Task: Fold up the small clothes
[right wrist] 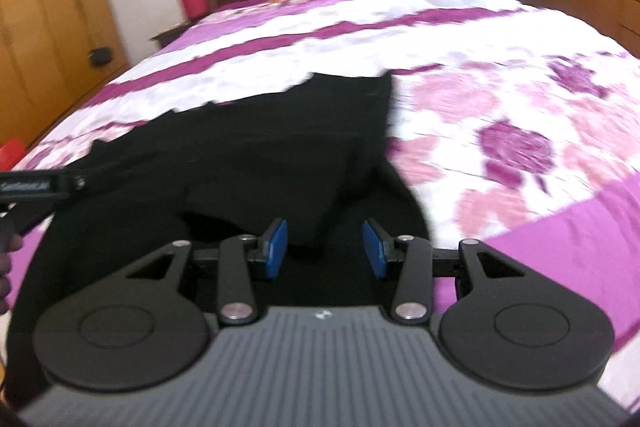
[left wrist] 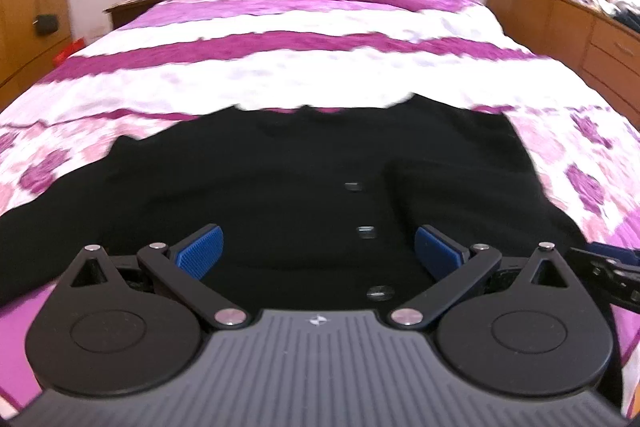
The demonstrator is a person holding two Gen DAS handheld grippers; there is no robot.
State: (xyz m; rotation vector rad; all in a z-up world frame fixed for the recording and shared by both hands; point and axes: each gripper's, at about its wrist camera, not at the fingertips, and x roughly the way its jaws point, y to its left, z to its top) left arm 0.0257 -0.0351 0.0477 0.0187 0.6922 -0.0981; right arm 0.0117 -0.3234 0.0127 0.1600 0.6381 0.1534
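Left gripper (left wrist: 318, 255) with blue ribbed pads stood wide open, nothing between them, hovering over the near middle of the black button-front garment (left wrist: 260, 179). Right gripper (right wrist: 325, 247) was partly open, jaws parallel, also empty; black cloth lay under and beyond it, not pinched.

The garment lay spread on the purple-and-white floral bedspread (left wrist: 320, 67), near end of the bed, front up, row of small dark buttons (left wrist: 366, 231) running near to far. The right sleeve or side panel (right wrist: 280, 179) looked already folded in over the body, its edge raised.

Handling, judged: soft, light knit or jersey, limp, will drape and sag when lifted, no fragility; buttons are the only hard bits. It may drag on the quilted cover. Best hold looks like a pinch at a hem corner or shoulder seam, through both layers, clear of the button line.

Hard to read: black on black hides seams, collar and sleeve ends. The garment's near hem was covered by both gripper bodies. The left sleeve ran off toward the left edge. Motion blur softened everything far. Part of the other gripper (right wrist: 40, 183) showed at the left edge of the right view, cut off.
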